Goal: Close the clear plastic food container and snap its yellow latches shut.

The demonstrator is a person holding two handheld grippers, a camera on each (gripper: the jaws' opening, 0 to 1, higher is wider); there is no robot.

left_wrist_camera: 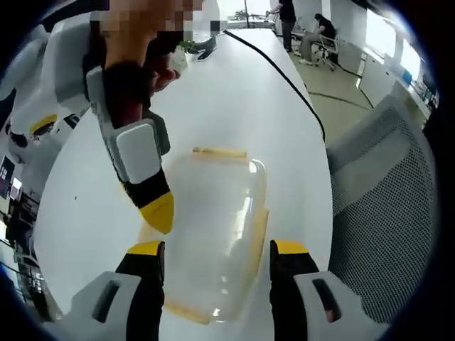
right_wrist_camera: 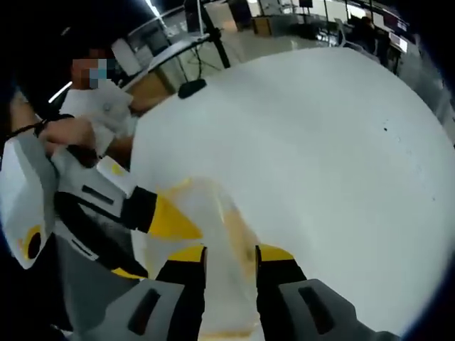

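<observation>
One clear container lay on the white table; the left gripper gaped around it, the right gripper pinched its yellow-latched edge.

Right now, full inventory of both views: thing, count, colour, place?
Clear plastic food container with yellow latches: one, transparent, on the table between the left claw's jaws.
Oval white table: one, white, under everything.
Black cable: one, black, running along the table's far side.
Grey mesh office chair: one, grey, beside the table edge.
Seated people: at least two, dark clothes, far background.
Left claw: one, black jaws with yellow tips, open astride the container.
Right claw: one, same colours, narrow gap over the container's edge.
</observation>
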